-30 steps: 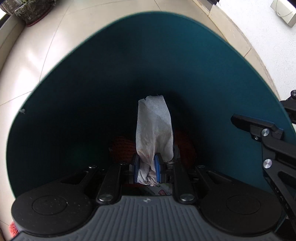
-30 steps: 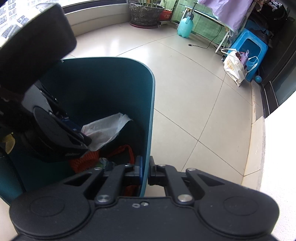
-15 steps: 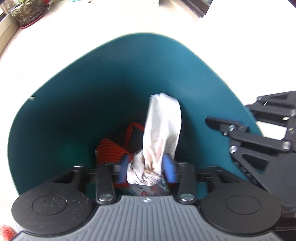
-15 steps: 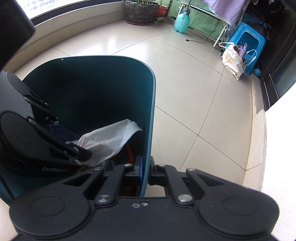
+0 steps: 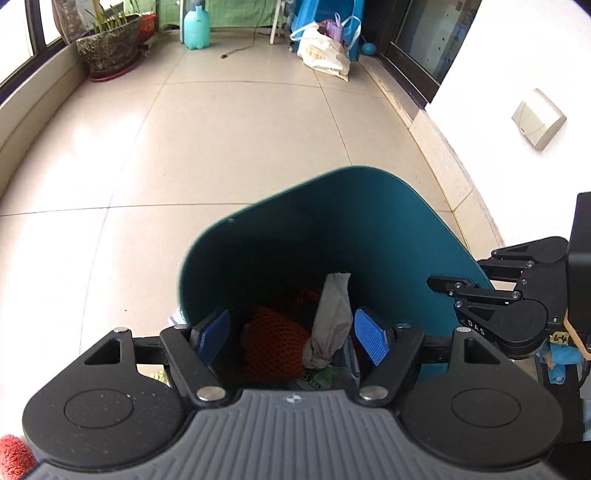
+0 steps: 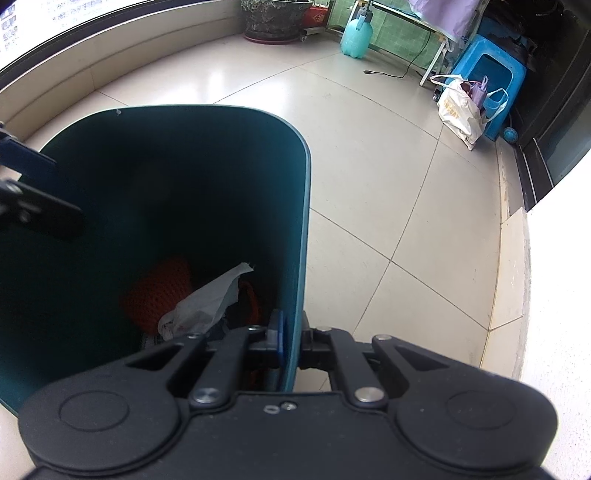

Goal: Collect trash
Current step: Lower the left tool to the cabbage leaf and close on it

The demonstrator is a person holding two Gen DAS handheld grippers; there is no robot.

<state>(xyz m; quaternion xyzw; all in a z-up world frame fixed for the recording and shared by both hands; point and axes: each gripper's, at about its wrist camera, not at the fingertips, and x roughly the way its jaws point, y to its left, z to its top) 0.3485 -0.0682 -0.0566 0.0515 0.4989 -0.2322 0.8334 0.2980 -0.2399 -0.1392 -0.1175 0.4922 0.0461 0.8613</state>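
A teal bin stands on the tiled floor; it also shows in the right wrist view. A crumpled white tissue lies loose inside it on an orange net; both also show in the right wrist view, the tissue and the net. My left gripper is open above the bin, its blue pads apart and empty. My right gripper is shut on the bin's rim wall, and shows in the left wrist view.
A potted plant, a turquoise spray bottle, a white bag and a blue stool stand at the far end of the floor. A white wall runs along the right. A low ledge runs on the left.
My left gripper opened and let go of the tissue, which dropped into the bin. The left gripper then rose up and back from the bin. The right gripper kept its hold on the rim.
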